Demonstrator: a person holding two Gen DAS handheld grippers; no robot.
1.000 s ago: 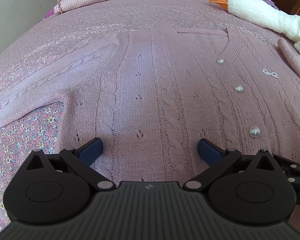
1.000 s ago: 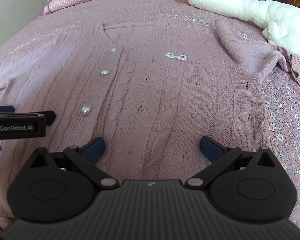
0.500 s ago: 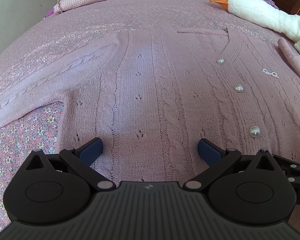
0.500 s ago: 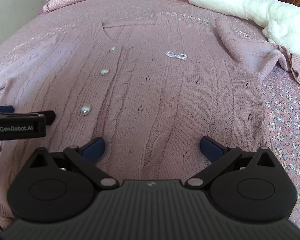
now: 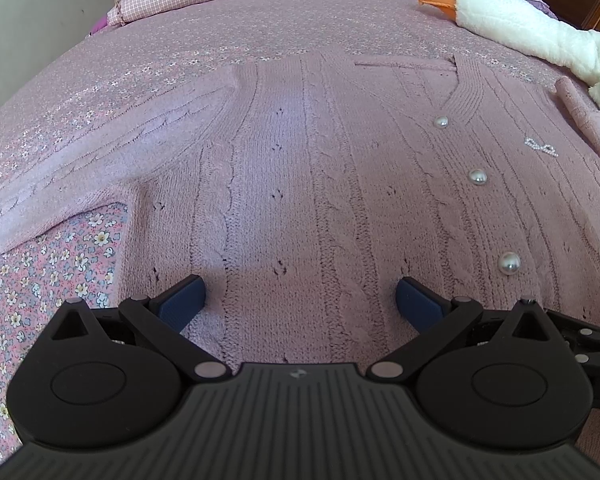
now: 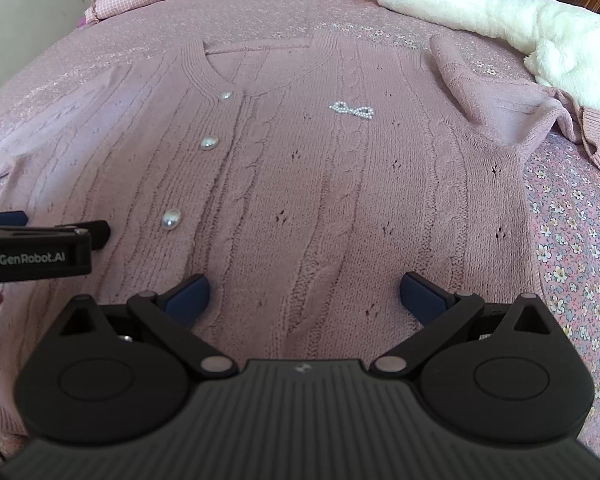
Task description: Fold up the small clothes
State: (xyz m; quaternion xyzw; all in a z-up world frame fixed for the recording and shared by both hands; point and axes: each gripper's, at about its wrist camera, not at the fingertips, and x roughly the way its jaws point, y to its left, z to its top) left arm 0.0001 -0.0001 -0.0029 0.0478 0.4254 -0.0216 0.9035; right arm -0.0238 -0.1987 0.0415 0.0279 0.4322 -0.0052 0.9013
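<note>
Lying flat ahead of both wide-spread hand-held grippers (image 5: 300, 300) (image 6: 305, 296): pink cardigan (image 5: 340, 184).

One pink knitted cardigan (image 6: 340, 184) lay on the bed (image 6: 572, 240). It carried three pearl buttons (image 6: 209, 143) and one beaded bow (image 6: 352, 110). One white plush goose (image 6: 480, 4) lay at the bed's far right corner. Two grippers were there, left gripper (image 5: 300, 300) and right gripper (image 6: 304, 298).

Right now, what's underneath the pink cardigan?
The pink cardigan lies flat on a pink floral bedspread, which shows around its edges. Whatever sits directly beneath the knit is covered. Its far sleeve bunches against a white plush goose.
</note>
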